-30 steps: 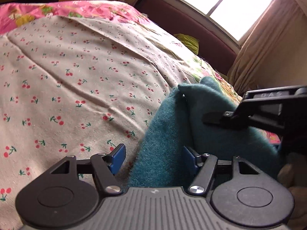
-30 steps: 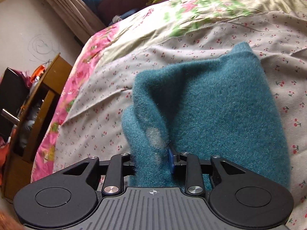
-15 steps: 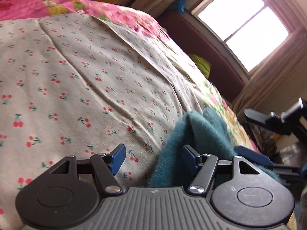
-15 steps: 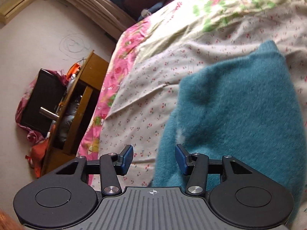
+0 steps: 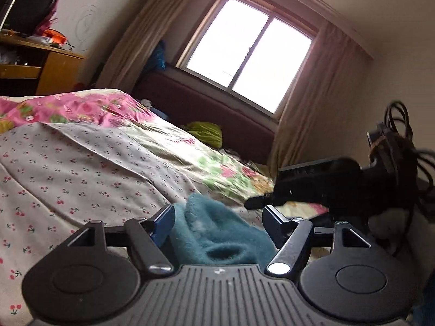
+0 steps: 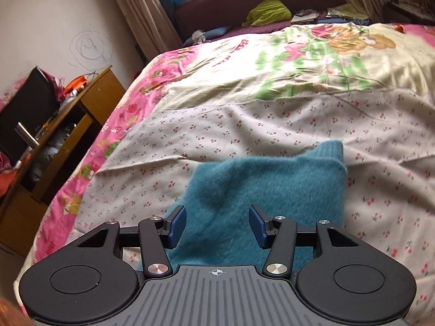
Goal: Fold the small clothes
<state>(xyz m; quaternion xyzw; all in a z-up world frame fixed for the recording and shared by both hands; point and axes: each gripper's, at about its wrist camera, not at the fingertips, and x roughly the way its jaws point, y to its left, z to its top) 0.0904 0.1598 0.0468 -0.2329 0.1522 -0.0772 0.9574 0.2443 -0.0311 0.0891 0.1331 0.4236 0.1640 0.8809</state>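
Teal garment: a fuzzy teal knit [image 6: 269,190] lies folded on the cherry-print sheet [image 6: 217,130], which is spread over a floral quilt [image 6: 312,51] on the bed.
Right gripper: the right gripper [image 6: 217,224] hangs above the near part of the knit, blue pads spread well apart; its jaws have just been opening. The cloth shows in the gap between them but lies below on the sheet, and neither pad presses on it.
Left gripper: the left gripper [image 5: 218,221] has its jaws wide, having just been opening further. A bunched end of the knit [image 5: 217,233] sits in the gap, close to the left pad; no pad clamps it.
Other tool seen: in the left wrist view the right gripper's black body [image 5: 326,184] shows blurred at the right, beyond the knit.
Hidden: the knit's near edge is covered by both gripper bodies, so its full outline and kind of garment cannot be told.
Hard to make out: whether the left pad touches the fuzz is unclear.
Background: a window [image 5: 244,54] with curtains, and a wooden shelf unit [image 6: 68,135] beside the bed.
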